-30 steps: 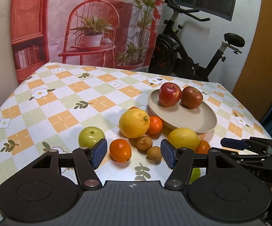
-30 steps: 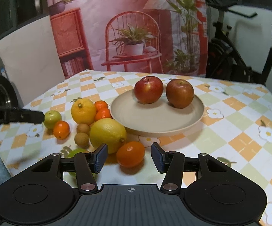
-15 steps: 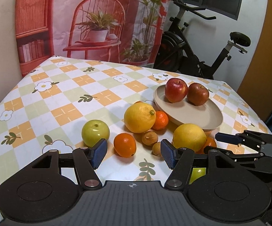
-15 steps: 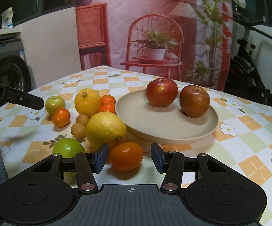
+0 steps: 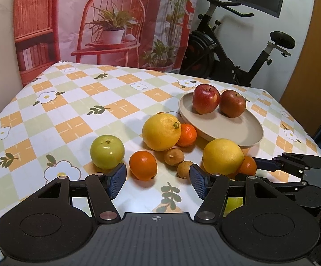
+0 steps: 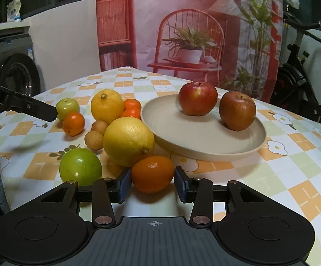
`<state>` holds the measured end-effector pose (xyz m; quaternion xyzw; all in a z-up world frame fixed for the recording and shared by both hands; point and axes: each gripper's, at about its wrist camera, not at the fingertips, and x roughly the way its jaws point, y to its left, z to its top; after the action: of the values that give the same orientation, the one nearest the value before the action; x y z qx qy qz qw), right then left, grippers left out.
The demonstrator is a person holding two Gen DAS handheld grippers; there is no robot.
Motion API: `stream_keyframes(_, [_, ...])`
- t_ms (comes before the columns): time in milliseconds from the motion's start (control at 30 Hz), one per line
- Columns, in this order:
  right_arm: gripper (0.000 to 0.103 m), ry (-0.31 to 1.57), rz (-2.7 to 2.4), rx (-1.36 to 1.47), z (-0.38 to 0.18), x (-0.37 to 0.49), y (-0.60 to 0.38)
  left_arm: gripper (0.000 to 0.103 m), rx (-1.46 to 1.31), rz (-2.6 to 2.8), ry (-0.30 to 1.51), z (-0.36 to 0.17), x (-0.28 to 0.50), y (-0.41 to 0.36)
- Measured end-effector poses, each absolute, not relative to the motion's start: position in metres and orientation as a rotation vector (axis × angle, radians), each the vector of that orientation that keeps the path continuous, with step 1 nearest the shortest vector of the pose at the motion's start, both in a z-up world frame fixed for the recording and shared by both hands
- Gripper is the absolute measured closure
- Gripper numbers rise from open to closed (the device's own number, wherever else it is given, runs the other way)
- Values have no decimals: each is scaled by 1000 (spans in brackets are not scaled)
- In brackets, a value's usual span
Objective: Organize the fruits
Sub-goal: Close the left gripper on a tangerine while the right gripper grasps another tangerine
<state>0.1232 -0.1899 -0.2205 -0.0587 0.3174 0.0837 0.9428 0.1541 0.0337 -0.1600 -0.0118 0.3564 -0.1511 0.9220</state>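
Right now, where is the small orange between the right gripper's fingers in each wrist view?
Left wrist: small orange at right of centre, half hidden behind the near lemon.
Right wrist: low centre, between the closing jaws of the right gripper.
Shared landmark: the beige plate holding two red apples.

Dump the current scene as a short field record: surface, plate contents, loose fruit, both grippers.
surface: table with checked floral cloth
plate: two red apples
loose fruit: two lemons, two green fruits, small oranges, two small brown fruits, all beside the plate
right gripper: jaws closing around small orange; pads close, contact not clear
left gripper: open, nothing between the jaws
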Motion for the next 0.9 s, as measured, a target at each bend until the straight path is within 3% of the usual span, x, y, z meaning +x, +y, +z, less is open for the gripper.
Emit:
stream_keyframes(600, [65, 629, 154, -2, -217, 117, -210, 38, -58, -284, 754, -165, 160, 39])
stream_keyframes(733, [65, 628, 154, 1, -217, 117, -211, 46, -36, -278, 762, -169, 164, 37])
stream_keyframes(900, [65, 627, 155, 3, -217, 117, -212, 47, -14, -287, 746, -172, 173, 33])
